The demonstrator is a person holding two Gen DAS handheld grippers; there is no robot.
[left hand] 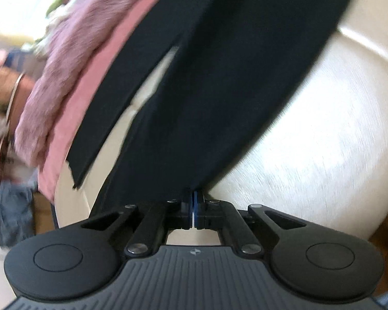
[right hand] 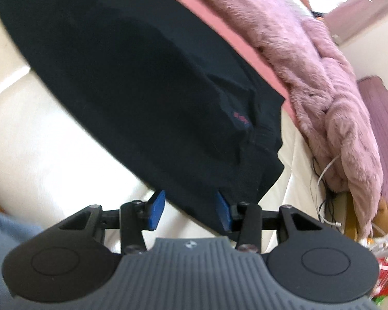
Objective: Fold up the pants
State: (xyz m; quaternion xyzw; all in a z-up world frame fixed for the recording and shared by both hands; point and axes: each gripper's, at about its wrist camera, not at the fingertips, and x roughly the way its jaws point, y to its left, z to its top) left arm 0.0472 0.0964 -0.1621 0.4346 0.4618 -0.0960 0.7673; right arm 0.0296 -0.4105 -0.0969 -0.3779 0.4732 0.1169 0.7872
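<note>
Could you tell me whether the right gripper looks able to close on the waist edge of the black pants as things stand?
Probably yes. The right gripper is open, and the near edge of the black pants lies between its blue pads on the cream surface. Nothing blocks it; the pink blanket lies beyond.

The pants (left hand: 207,77) are lying spread across the cushioned surface (left hand: 310,142), their legs running away from the left gripper (left hand: 193,201), which is sitting at one leg's near hem. The right gripper (right hand: 191,206) is sitting at the waistband edge (right hand: 258,155). Beyond the pants a flat cloth (right hand: 245,49) is lying, and a fluffy blanket (right hand: 310,64) is lying behind that, with thin cables (right hand: 323,178) trailing beside it
</note>
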